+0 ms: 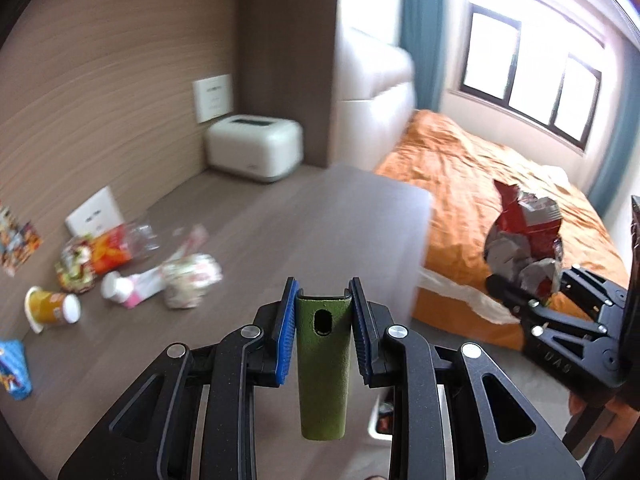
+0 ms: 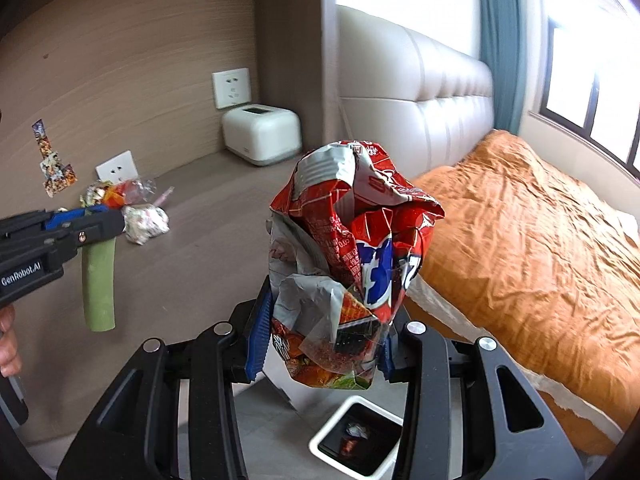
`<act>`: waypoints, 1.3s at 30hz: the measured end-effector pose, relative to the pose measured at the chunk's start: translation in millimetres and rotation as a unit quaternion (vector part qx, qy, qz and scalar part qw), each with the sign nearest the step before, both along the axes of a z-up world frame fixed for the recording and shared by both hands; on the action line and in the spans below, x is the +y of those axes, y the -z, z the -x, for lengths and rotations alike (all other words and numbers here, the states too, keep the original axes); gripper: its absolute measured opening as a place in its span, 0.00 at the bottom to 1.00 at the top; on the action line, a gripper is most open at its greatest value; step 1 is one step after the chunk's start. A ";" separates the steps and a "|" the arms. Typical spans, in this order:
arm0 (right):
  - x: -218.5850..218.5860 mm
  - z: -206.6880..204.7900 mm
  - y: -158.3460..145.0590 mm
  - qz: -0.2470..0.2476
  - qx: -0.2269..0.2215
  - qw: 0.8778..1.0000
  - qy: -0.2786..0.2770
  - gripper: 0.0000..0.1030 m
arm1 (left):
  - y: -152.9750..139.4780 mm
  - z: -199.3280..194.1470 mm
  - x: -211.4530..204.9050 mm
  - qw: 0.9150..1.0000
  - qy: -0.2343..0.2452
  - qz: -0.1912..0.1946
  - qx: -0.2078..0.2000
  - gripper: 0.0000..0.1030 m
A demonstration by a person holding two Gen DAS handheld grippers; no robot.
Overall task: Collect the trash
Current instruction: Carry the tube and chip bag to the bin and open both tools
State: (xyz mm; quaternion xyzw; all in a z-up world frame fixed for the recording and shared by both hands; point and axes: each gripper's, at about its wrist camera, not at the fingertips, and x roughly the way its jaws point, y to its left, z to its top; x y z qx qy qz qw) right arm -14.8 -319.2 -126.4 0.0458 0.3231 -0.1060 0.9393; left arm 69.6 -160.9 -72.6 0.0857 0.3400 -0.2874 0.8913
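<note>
The desk (image 1: 280, 216) runs along the wall beside the bed (image 2: 520, 232), and most of the trash lies on it in a loose heap (image 1: 120, 264) near the wall: wrappers, a tipped cup (image 1: 52, 308), a crumpled ball (image 2: 145, 222). The bin (image 2: 356, 440) stands on the floor just below the desk's edge, between desk and bed, likely so that things can be carried off the top and dropped straight in; something already lies inside.

The right gripper (image 2: 320, 344) is clamped on a crumpled red chip bag (image 2: 352, 256), gripped low so that the bulk stands up clear of the fingers. It hangs almost over the bin (a release there looks like the next step).

The left gripper (image 1: 323, 316) is closed on a green tube (image 1: 323, 360), pinched at its top end between the blue pads (image 1: 286, 340) so that it hangs straight down. It is over the desk, to the left of the bin, and I judge it needs to come across before letting go.
</note>
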 end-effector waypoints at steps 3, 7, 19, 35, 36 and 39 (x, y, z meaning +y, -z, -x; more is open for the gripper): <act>-14.2 17.6 5.3 0.001 0.011 1.000 0.018 0.43 | 2.4 13.7 -28.5 0.999 0.035 -0.002 0.002 0.24; -35.1 38.7 17.7 -0.007 0.028 0.999 0.045 0.43 | 15.6 29.5 -67.9 0.996 0.084 -0.007 0.017 0.24; -80.3 83.2 110.7 -0.047 0.112 0.988 0.098 0.43 | 106.5 64.5 -170.6 0.977 0.194 -0.043 0.079 0.24; -111.7 71.9 345.1 -0.110 0.237 0.961 0.086 0.42 | 352.5 43.1 -228.6 0.951 0.237 -0.087 0.180 0.24; -111.5 71.2 360.0 -0.112 0.243 0.960 0.083 0.42 | 363.9 41.7 -228.4 0.950 0.237 -0.089 0.183 0.24; -109.1 68.8 405.4 -0.116 0.260 0.956 0.074 0.42 | 407.2 40.0 -231.1 0.948 0.236 -0.094 0.191 0.24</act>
